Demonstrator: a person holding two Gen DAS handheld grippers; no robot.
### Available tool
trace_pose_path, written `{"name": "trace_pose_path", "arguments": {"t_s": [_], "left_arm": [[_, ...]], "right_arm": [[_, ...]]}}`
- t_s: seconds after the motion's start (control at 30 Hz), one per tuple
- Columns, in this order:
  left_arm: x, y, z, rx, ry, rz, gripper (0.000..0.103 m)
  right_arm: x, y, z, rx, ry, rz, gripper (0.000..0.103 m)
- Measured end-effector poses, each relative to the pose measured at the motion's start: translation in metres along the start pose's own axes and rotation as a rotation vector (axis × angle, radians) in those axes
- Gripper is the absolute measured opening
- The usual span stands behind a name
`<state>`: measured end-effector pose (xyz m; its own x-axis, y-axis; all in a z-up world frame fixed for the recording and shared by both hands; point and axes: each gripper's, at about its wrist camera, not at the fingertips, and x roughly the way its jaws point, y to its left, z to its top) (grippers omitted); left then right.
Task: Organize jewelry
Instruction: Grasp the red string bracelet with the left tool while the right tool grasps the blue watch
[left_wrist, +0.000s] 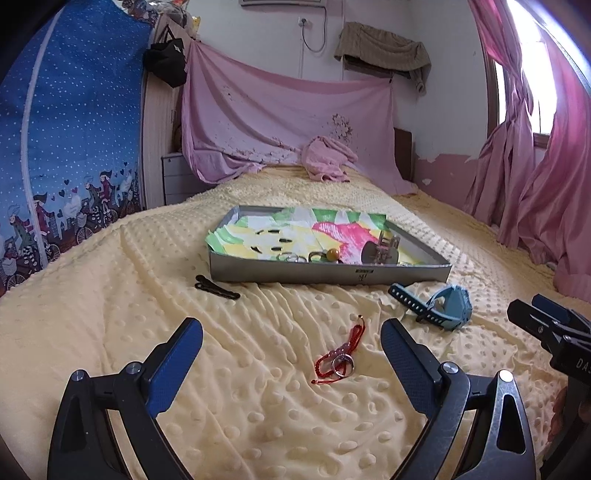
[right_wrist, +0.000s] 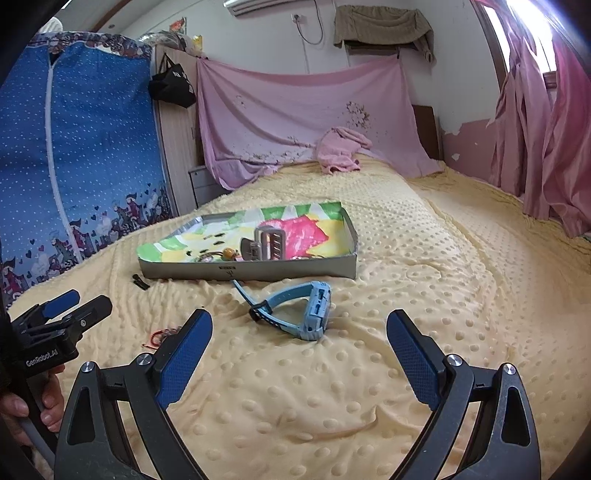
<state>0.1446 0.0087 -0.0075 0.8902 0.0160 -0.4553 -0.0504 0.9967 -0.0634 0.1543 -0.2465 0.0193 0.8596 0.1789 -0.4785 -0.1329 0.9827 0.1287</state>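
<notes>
A shallow grey tray (left_wrist: 328, 274) (right_wrist: 255, 272) with a colourful paper lining sits on the yellow dotted blanket. It holds rings, a yellow bead (left_wrist: 332, 254) and a small metal stand (left_wrist: 384, 249). My left gripper (left_wrist: 291, 332) is open, low over the blanket, with a red cord bracelet and metal rings (left_wrist: 338, 356) lying between its fingers. Ahead of my open right gripper (right_wrist: 299, 325) a light blue watch (right_wrist: 299, 302) (left_wrist: 439, 304) lies on the blanket. Black hair clips (left_wrist: 216, 287) (right_wrist: 141, 282) rest left of the tray's front.
The bed's blanket (right_wrist: 424, 280) stretches wide to the right and behind the tray. A pink cloth heap (left_wrist: 327, 158) lies at the headboard. A blue fabric wardrobe (left_wrist: 70, 140) stands on the left, pink curtains (left_wrist: 535, 166) on the right. A hand (right_wrist: 22, 406) grips the left tool.
</notes>
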Motion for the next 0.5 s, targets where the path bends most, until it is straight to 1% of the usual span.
{"name": "trace_pose_path", "arguments": {"t_s": [0.2, 0.37, 0.43, 0.5], "left_arm": [[0.025, 0.004, -0.002, -0.005, 0.115, -0.050, 0.097], [0.040, -0.004, -0.006, 0.035, 0.173, -0.094, 0.096], [0.045, -0.009, -0.008, 0.058, 0.193, -0.107, 0.086], [0.052, -0.014, -0.010, 0.078, 0.224, -0.115, 0.078]], "right_arm": [[0.026, -0.001, 0.000, -0.005, 0.066, 0.020, 0.093], [0.048, -0.001, -0.001, -0.011, 0.116, 0.047, 0.093], [0.056, 0.000, -0.003, -0.008, 0.132, 0.051, 0.093], [0.065, 0.000, -0.003, -0.002, 0.144, 0.057, 0.093]]}}
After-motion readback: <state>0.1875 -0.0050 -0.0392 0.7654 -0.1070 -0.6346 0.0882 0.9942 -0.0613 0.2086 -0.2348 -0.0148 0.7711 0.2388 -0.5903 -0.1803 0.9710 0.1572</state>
